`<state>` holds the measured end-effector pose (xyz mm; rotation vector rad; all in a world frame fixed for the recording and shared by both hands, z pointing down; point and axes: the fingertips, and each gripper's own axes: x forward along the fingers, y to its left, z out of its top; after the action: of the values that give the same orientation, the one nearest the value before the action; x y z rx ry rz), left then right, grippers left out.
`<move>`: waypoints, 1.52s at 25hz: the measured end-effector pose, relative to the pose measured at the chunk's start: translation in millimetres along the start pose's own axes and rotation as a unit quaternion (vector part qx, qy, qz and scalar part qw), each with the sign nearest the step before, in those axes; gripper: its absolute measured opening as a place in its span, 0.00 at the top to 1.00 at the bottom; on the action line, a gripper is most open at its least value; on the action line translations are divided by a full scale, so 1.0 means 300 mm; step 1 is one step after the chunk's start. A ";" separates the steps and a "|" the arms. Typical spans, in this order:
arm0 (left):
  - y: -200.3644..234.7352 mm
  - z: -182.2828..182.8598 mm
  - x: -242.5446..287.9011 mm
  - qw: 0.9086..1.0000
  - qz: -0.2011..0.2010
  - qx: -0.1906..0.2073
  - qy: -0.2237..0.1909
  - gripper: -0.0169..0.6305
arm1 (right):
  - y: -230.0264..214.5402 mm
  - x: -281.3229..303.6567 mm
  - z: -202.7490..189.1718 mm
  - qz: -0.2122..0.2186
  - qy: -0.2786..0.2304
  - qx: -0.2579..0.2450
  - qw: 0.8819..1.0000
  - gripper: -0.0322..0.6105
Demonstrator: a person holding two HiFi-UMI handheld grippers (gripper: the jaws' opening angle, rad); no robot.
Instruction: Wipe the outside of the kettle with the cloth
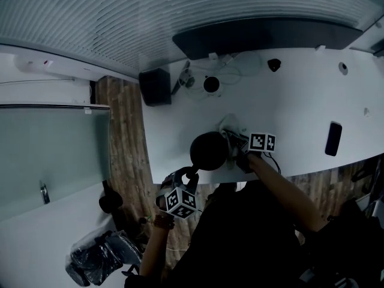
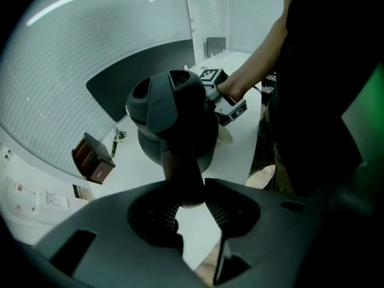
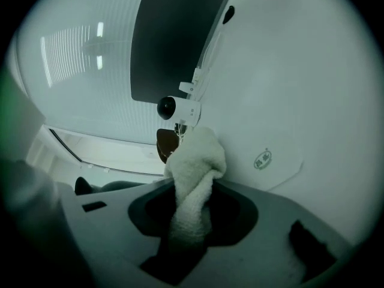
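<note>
A dark kettle (image 1: 209, 150) stands at the near edge of the white table (image 1: 300, 101). My left gripper (image 1: 182, 183) is shut on the kettle's handle (image 2: 183, 176), which runs down between its jaws in the left gripper view. The kettle's body (image 2: 174, 116) rises just beyond. My right gripper (image 1: 241, 147) is on the kettle's right side and is shut on a white fluffy cloth (image 3: 195, 173). The cloth (image 1: 231, 129) bunches up past the jaws, next to the kettle. In the left gripper view the right gripper's marker cube (image 2: 223, 98) shows just behind the kettle.
A white round pad with a green mark (image 3: 262, 158) lies on the table beside the cloth. Farther back are a small white camera (image 1: 211, 84), a black box (image 1: 155, 87), a curved dark panel (image 1: 264, 35) and a black phone (image 1: 333, 138). Black bags (image 1: 99, 260) lie on the floor.
</note>
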<state>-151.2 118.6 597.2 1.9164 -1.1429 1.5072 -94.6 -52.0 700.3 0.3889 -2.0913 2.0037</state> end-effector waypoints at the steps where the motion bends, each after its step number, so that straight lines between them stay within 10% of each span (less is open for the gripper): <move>1: 0.015 -0.004 0.002 1.000 0.001 0.008 0.003 0.78 | 0.001 -0.005 0.002 -0.003 0.005 -0.006 1.000 0.77; 12: 0.208 0.086 0.059 0.981 -0.005 0.191 0.022 0.77 | 0.459 -0.166 0.095 0.168 0.050 -0.123 0.977 0.77; 17: 0.264 0.117 0.080 0.967 -0.019 0.250 0.035 0.77 | 0.456 -0.107 0.074 0.147 0.061 -0.152 0.975 0.77; 33: 0.263 0.136 0.081 0.950 -0.049 0.309 0.007 0.77 | 0.046 0.009 0.103 0.044 0.037 -0.005 0.998 0.77; 38: 0.268 0.176 0.076 0.934 -0.068 0.350 -0.022 0.77 | 0.200 -0.137 0.193 0.113 0.000 -0.062 0.992 0.77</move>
<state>-185.2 25.9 590.9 2.4183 -0.4835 1.9705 -74.7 -106.1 627.2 0.1337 -2.3366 1.9748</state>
